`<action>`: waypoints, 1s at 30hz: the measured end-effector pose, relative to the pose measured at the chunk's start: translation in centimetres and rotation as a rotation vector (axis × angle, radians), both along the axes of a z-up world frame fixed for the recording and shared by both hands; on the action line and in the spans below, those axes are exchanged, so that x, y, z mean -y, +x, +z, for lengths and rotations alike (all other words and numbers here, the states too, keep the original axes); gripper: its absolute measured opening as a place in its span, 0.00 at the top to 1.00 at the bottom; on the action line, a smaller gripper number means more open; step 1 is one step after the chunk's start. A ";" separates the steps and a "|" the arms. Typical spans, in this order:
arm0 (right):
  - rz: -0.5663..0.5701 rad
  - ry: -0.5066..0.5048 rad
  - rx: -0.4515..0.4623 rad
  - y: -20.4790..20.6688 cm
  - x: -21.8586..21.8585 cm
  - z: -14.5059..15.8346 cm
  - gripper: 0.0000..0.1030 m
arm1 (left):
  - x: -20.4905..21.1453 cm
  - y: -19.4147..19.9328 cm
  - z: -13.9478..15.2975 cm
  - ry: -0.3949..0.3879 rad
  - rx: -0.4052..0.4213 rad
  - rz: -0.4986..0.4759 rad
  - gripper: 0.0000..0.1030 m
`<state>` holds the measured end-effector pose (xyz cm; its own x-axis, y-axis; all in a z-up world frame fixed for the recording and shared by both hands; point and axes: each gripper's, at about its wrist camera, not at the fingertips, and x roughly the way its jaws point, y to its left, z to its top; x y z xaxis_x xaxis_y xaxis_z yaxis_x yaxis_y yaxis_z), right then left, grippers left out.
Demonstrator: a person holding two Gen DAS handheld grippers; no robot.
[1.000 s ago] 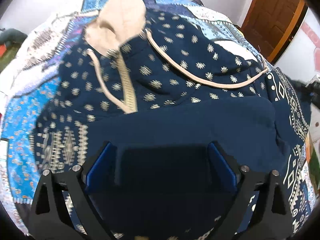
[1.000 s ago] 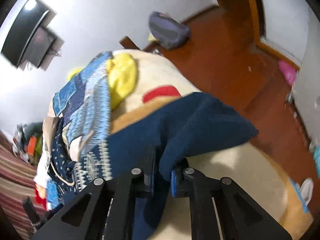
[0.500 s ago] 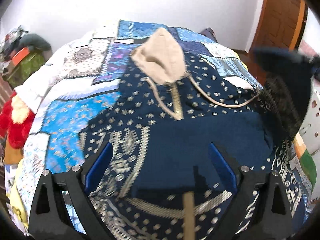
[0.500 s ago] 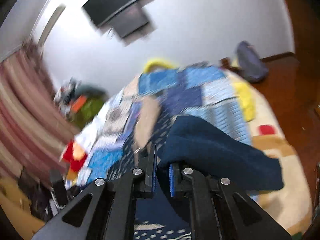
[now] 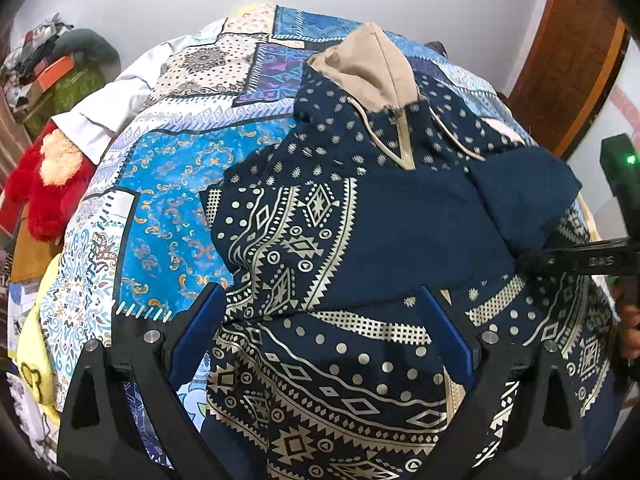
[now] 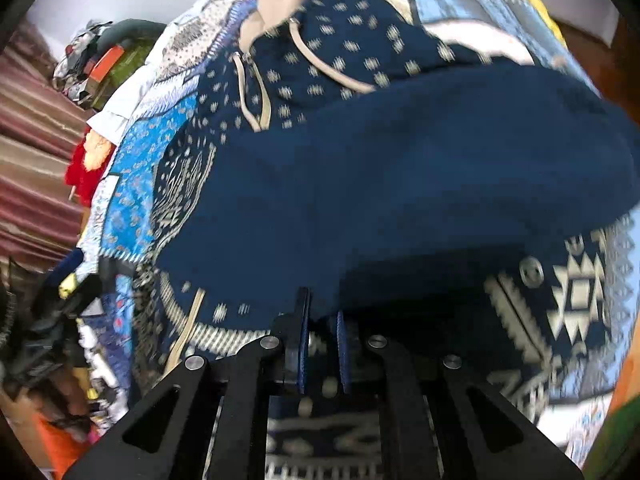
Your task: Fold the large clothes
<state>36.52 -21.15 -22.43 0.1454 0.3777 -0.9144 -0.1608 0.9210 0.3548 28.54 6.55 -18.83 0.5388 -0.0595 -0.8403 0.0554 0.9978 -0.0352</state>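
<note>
A navy hoodie (image 5: 340,208) with cream patterns and a beige hood (image 5: 368,68) lies on the bed. One sleeve lies folded across its chest, plain navy side up. My left gripper (image 5: 320,332) is open and empty above the hoodie's lower part. My right gripper (image 6: 322,324) is shut on the other navy sleeve (image 6: 400,184) and holds it over the hoodie's body. The right gripper also shows at the right of the left wrist view (image 5: 532,260), gripping that sleeve (image 5: 524,196).
The bed has a blue patchwork quilt (image 5: 172,184). A red plush toy (image 5: 44,184) and a pile of things (image 5: 52,72) sit at the left. A wooden door (image 5: 572,68) stands at the back right.
My right gripper has swung the sleeve from beside the bed over onto the hoodie. My left gripper has pulled back and up, leaving the first sleeve folded on the chest.
</note>
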 end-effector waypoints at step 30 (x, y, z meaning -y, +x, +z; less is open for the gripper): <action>-0.334 -0.203 0.241 -7.7 23.4 4.4 0.92 | 36.3 12.1 -3.7 0.185 -0.078 -0.569 0.22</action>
<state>28.79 -44.53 -18.06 0.4466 0.0903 -0.8902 0.1004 0.9836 0.1502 40.59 -29.75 -22.48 0.4015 -0.1695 -0.9001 0.5869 0.8020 0.1108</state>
